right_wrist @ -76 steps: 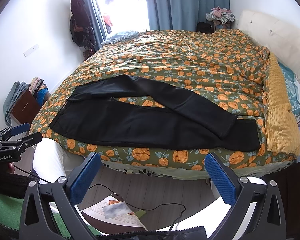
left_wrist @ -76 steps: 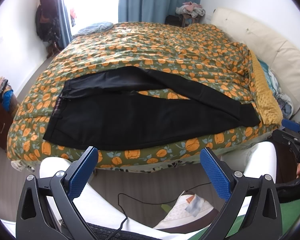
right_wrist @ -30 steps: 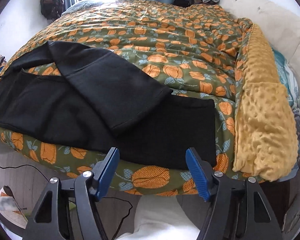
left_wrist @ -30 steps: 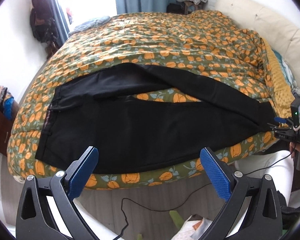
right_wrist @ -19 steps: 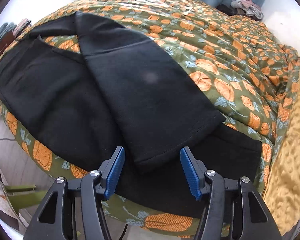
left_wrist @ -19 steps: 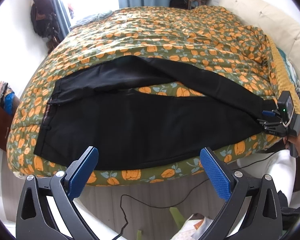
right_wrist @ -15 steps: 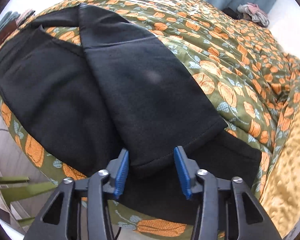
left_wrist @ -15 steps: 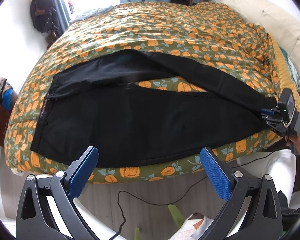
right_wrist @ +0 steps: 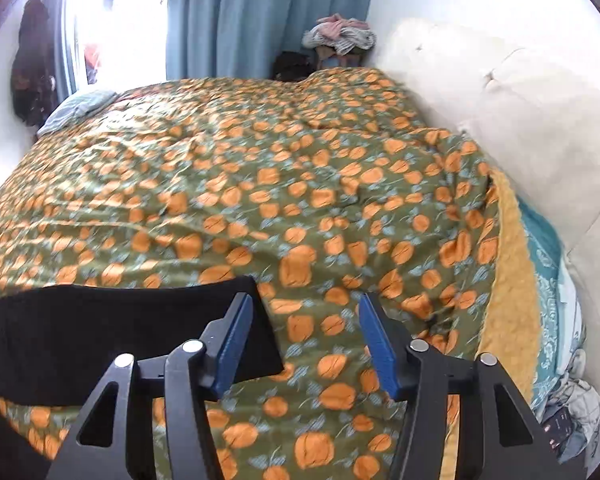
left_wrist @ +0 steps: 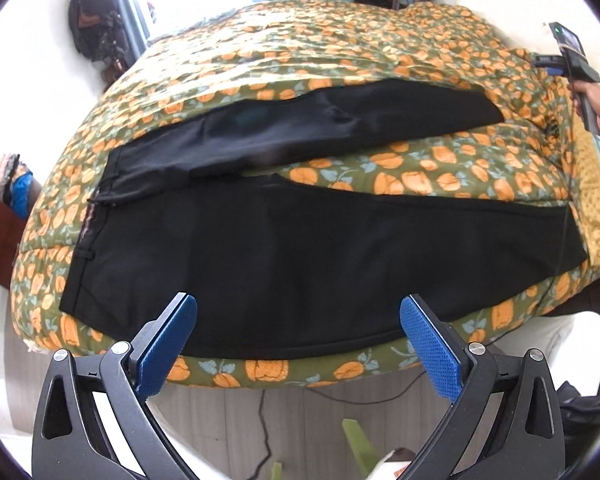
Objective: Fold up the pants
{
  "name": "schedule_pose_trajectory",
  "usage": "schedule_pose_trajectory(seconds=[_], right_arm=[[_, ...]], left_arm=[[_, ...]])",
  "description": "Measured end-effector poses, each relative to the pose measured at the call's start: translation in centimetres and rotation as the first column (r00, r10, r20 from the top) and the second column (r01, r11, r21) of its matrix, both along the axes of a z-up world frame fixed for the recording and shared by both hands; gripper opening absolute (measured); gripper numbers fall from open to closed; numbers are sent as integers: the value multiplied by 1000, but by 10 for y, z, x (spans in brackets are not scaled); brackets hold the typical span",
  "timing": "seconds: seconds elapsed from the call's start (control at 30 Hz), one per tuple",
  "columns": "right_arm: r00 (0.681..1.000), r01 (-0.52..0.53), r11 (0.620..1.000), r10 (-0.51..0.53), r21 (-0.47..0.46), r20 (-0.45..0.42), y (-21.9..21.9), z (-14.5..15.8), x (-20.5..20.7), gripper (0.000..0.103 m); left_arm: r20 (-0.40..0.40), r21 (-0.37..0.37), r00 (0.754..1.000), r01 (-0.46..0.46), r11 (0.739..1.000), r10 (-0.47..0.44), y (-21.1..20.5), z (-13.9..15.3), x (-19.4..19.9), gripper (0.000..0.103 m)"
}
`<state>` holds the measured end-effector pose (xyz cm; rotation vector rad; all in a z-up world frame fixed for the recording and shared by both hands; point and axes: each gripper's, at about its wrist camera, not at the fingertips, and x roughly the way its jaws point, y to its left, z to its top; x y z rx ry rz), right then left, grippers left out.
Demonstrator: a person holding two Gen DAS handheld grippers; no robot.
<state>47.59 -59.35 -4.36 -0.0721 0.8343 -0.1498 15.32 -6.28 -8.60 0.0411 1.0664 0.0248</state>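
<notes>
Black pants point(left_wrist: 308, 248) lie spread on the bed, waistband at the left, the two legs splayed apart toward the right. The near leg runs along the bed's front edge; the far leg point(left_wrist: 340, 120) angles up to the right. My left gripper point(left_wrist: 298, 340) is open and empty, hovering just off the front edge over the near leg. My right gripper point(right_wrist: 304, 336) is open and empty above the quilt, just right of the far leg's hem point(right_wrist: 120, 320). It also shows in the left wrist view point(left_wrist: 572, 60) at the far right, held up.
The bed carries a green quilt with orange flowers point(right_wrist: 260, 184). A yellow blanket point(right_wrist: 508, 264) and cream headboard point(right_wrist: 520, 120) lie to the right. Blue curtains point(right_wrist: 260, 16) and a clothes pile point(right_wrist: 340, 36) stand behind. A cable point(left_wrist: 264, 420) trails on the floor.
The far leg has been swung off the near leg, up and away. The right gripper let go of the hem, opened and lifted. The left gripper moved slightly closer.
</notes>
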Motion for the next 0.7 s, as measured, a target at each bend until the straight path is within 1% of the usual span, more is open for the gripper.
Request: schedule_pose_trajectory(seconds=[0.03, 0.07, 0.1, 0.13, 0.17, 0.2, 0.23, 0.27, 0.3, 0.33, 0.37, 0.4, 0.47, 0.5, 0.53, 0.57, 0.6, 0.63, 0.67, 0.7], right_arm=[[1000, 0, 1000, 0, -6, -4, 0, -5, 2, 58], [1000, -10, 1000, 11, 7, -21, 2, -16, 0, 58], [998, -33, 999, 34, 41, -43, 6, -27, 0, 58], [995, -66, 994, 72, 90, -68, 14, -41, -4, 58], [989, -105, 982, 120, 155, -92, 27, -57, -9, 58], [979, -141, 965, 169, 221, -111, 43, -73, -11, 58], [967, -179, 939, 224, 295, -126, 66, -88, -17, 58], [947, -220, 898, 290, 381, -136, 97, -104, -19, 58], [924, -261, 849, 357, 460, -135, 130, -119, -24, 58], [897, -299, 789, 424, 536, -125, 169, -129, -27, 58], [863, -336, 717, 494, 611, -104, 211, -140, -27, 58], [826, -366, 642, 557, 674, -81, 252, -147, -29, 58], [745, -406, 495, 666, 768, -36, 336, -157, -36, 58], [702, -419, 429, 712, 801, -14, 375, -161, -40, 58], [658, -424, 374, 753, 825, -3, 410, -166, -42, 58], [621, -426, 349, 784, 835, -11, 437, -174, -41, 58], [593, -432, 353, 805, 830, -33, 458, -181, -41, 58], [571, -446, 374, 819, 813, -63, 470, -189, -38, 58], [560, -470, 409, 823, 782, -95, 473, -196, -32, 58], [566, -488, 445, 816, 751, -115, 465, -201, -22, 58]], left_arm=[[-17, 2, 1000, -13, 1000, 13, 6, -7, 6, 102], [-33, 5, 999, -25, 1000, 25, 12, -15, 14, 102], [-39, 6, 999, -38, 999, 38, 20, -21, 26, 102], [-30, 9, 998, -54, 998, 54, 29, -26, 39, 102], [-5, 15, 996, -85, 996, 85, 42, -31, 59, 102], [34, 20, 992, -122, 992, 121, 54, -33, 78, 102], [74, 23, 986, -154, 988, 152, 66, -35, 94, 102], [131, 26, 972, -199, 980, 194, 79, -36, 117, 102], [187, 26, 953, -249, 968, 240, 93, -39, 140, 102], [230, 18, 929, -302, 953, 290, 106, -44, 162, 102], [266, 1, 898, -363, 932, 350, 120, -52, 187, 102], [284, -11, 876, -404, 915, 391, 131, -61, 204, 102], [277, -18, 849, -463, 886, 449, 148, -81, 230, 102], [249, -11, 841, -493, 870, 480, 155, -96, 242, 101], [212, -4, 838, -513, 858, 502, 161, -111, 249, 101], [183, 1, 841, -517, 856, 508, 166, -123, 251, 101], [166, 13, 849, -511, 860, 502, 168, -134, 250, 101], [164, 23, 857, -498, 867, 488, 169, -142, 249, 102], [171, 32, 867, -480, 877, 468, 165, -146, 247, 102], [182, 33, 871, -468, 883, 455, 162, -150, 244, 102]])
